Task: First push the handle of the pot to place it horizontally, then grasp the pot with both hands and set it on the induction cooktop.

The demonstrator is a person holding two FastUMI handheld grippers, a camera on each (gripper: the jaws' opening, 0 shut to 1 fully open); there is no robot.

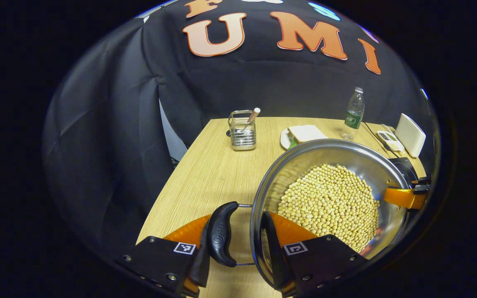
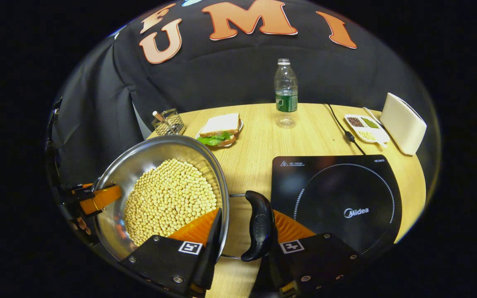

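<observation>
Gleaming steel, the pot (image 2: 139, 165) brims with soybeans (image 2: 168, 200) left of the cooktop (image 2: 338, 198). Left gripper (image 1: 238, 244) and right gripper (image 2: 242, 236) each pinch a black handle (image 2: 259, 225) against the rim.

Dim, overhead-lit, sharp; fisheye-warped edges

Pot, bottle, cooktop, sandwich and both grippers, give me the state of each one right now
pot: full of soybeans, off the cooktop, tilted in both views
left gripper: one finger inside the rim, the other outside the left handle
right gripper: straddles the rim and right handle the same way
induction cooktop: bare, nothing on it
water bottle: upright, capped, nearly empty
sandwich: on a plate, bread on top, greens showing
</observation>
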